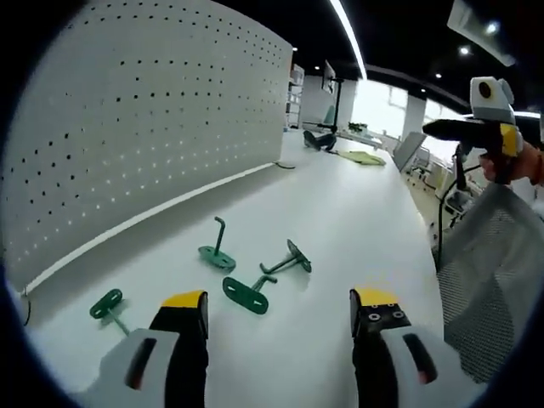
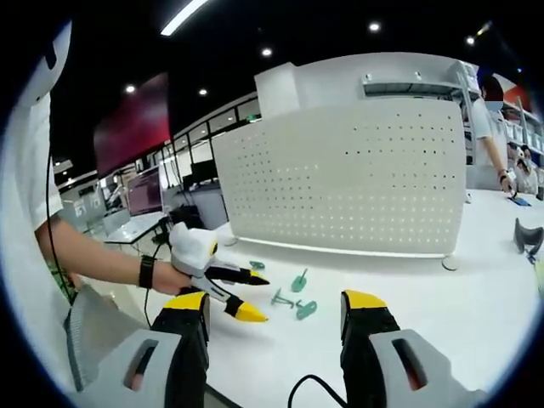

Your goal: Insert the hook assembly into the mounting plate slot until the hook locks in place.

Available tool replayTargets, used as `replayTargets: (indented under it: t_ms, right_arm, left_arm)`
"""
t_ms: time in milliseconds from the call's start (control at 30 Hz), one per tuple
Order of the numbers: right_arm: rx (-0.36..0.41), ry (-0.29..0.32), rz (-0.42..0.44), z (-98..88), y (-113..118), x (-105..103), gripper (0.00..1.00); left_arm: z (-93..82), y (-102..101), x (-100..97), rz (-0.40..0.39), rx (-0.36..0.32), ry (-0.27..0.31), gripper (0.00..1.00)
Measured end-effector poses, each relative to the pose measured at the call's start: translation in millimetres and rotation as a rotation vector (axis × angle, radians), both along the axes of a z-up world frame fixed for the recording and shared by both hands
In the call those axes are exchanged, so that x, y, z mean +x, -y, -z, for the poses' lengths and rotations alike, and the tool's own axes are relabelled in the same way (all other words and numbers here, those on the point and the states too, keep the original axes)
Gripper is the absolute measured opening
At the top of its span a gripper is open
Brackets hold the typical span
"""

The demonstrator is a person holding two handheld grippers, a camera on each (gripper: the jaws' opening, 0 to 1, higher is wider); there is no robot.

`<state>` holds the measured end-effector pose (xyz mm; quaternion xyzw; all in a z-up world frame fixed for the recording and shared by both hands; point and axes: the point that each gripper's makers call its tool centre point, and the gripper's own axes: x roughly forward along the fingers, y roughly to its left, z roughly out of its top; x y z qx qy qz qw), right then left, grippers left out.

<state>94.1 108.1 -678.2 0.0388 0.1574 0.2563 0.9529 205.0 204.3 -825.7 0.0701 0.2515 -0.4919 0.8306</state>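
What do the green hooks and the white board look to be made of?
Hooks: probably metal with a green painted or coated finish; thin bent rods on flat plates, evenly coloured. Could be plastic.
Board: likely sheet metal, matt white; thin, stiff, punched with regular rows of holes, light showing through some.

Four green hooks [image 1: 246, 276] loose on white table, near upright white pegboard [image 1: 144, 110]; none inserted.

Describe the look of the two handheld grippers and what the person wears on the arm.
Each gripper is light grey with black jaws capped in yellow tips: the left gripper and the right gripper. Both bodies carry a red-orange slot marking. A black cable loops below the right one. The person's left hand has a black wristband.
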Motion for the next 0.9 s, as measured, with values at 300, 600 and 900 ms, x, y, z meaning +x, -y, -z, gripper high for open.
replayTargets:
  t_ms: [300,600,900]
  right_arm:
    - [-0.007,-0.013,0.015,3.9,7.2,-0.4,0.62]
    - [-0.005,-0.020,0.033,5.5,10.5,1.8,0.61]
    - [-0.006,-0.028,0.025,6.8,8.2,3.2,0.60]
  left_arm:
    - [4.4,7.1,8.2,0.021,-0.020,0.002,0.65]
    - [12.0,9.2,17.3,0.040,-0.001,0.018,0.55]
    - [15.6,12.5,19.3,0.071,0.020,0.033,0.49]
